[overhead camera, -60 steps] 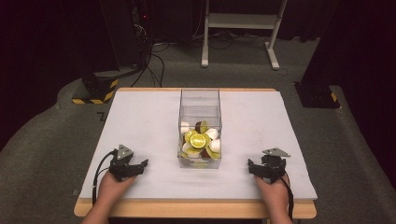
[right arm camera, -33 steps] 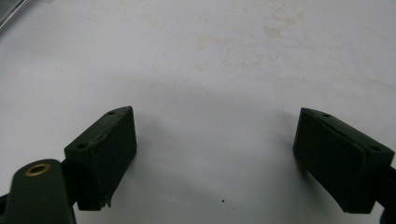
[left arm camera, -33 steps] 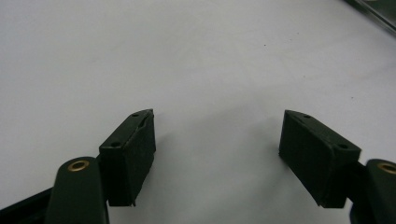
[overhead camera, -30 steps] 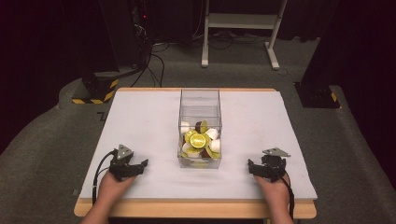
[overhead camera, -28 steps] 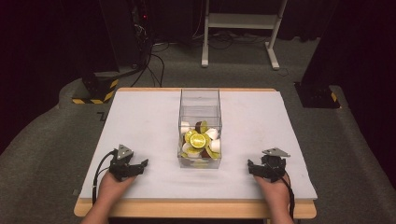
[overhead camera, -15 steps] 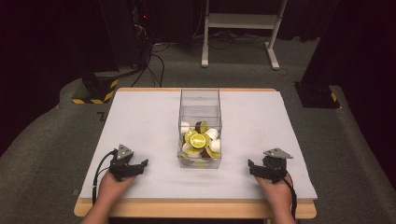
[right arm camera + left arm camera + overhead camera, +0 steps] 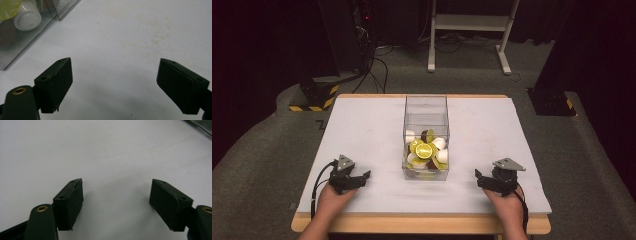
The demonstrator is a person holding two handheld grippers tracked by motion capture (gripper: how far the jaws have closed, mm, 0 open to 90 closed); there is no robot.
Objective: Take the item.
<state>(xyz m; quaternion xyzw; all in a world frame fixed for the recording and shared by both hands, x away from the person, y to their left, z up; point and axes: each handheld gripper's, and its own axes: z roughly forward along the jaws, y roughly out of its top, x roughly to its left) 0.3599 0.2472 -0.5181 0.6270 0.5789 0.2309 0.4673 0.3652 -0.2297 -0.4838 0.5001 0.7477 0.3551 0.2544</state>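
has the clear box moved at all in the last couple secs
No. The clear box sits at the same spot on the white table, midway between the hand-held grippers, same gap to the far edge.

One worktop is recorded, white-surfaced with a wooden edge. One clear box is counted on it. Two hand-held tools are noted: the left tool and the right tool, each with two black jaws set wide apart. Two hands are seen, a left hand and a right hand. Inside the box, a heap of small capsules is observed in yellow-green, white and brown; an exact count cannot be established, as many are overlapped.
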